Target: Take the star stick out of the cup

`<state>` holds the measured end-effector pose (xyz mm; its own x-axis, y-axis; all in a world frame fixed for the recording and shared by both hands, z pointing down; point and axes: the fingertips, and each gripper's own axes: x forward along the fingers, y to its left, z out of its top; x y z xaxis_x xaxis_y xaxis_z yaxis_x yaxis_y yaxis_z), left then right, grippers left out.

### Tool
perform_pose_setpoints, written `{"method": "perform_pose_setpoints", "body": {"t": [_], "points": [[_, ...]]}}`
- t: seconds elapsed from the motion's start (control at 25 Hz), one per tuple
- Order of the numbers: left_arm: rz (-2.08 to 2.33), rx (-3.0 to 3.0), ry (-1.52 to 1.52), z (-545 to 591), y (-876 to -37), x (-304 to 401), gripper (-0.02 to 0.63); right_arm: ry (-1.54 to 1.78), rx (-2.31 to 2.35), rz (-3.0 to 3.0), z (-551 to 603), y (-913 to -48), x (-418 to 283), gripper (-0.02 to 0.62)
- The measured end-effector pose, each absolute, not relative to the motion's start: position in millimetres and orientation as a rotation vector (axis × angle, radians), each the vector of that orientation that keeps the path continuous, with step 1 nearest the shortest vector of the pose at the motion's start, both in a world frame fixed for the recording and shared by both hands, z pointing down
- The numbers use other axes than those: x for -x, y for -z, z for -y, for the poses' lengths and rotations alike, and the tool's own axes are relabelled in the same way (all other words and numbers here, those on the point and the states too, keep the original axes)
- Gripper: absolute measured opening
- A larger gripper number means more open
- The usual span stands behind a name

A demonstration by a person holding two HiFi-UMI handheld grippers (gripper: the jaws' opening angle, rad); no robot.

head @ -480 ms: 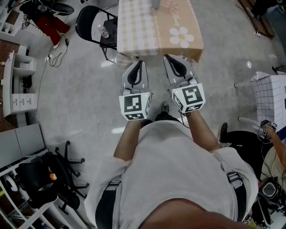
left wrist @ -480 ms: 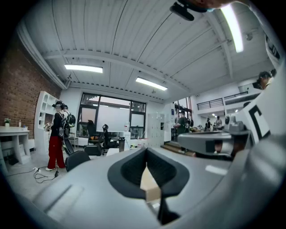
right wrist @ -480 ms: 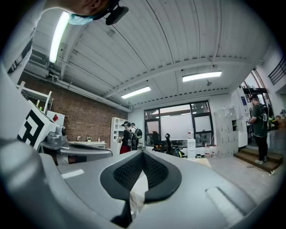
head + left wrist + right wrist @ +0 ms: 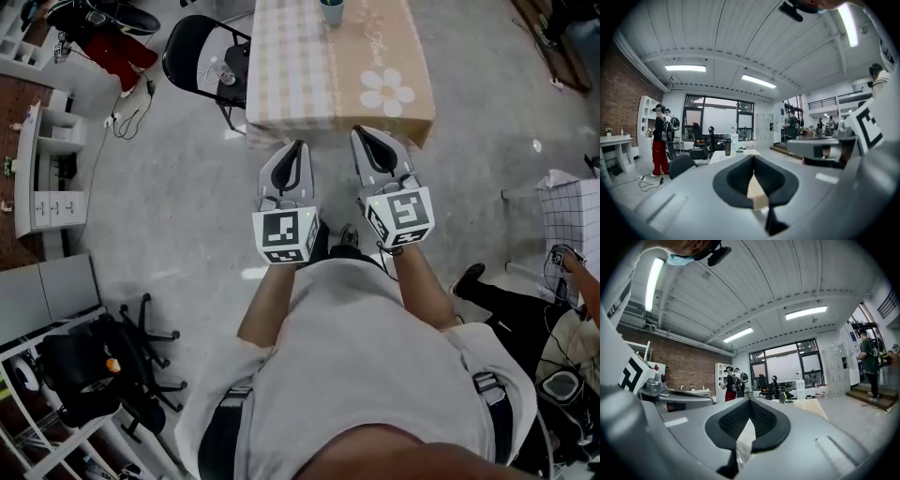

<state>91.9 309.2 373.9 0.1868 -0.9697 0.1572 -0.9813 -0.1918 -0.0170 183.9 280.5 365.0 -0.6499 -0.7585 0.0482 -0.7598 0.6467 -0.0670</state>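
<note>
At waist height, close before the person: left gripper point(image 4: 296, 150) and right gripper point(image 4: 366, 138), held side by side and roughly level. Both pairs of jaws are pressed together on nothing, presumably because nothing is within reach yet. Beyond them, across a stretch of floor: table point(image 4: 281, 84), covered by a checked cloth. At its far edge: cup point(image 4: 331, 11), well apart from both grippers. The star stick is judged to be inside, but is too small to be made out.

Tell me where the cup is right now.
Head view, top edge, just right of centre: the cup stands on the table, far beyond the left gripper and right gripper.
</note>
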Motion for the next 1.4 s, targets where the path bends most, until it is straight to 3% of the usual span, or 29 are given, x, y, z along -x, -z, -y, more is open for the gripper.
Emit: {"method": "perform_pose_setpoints", "body": {"t": [0.88,1.4], "points": [[1.691,-2.36,-0.228,-48,-421,28,0.002,-0.194,-1.382,2.576,-30,-415,-68,0.0],[1.533,-2.403,-0.187,45,-427,48,0.002,-0.108,-1.505,2.374,62,-408,-65,0.0]]}}
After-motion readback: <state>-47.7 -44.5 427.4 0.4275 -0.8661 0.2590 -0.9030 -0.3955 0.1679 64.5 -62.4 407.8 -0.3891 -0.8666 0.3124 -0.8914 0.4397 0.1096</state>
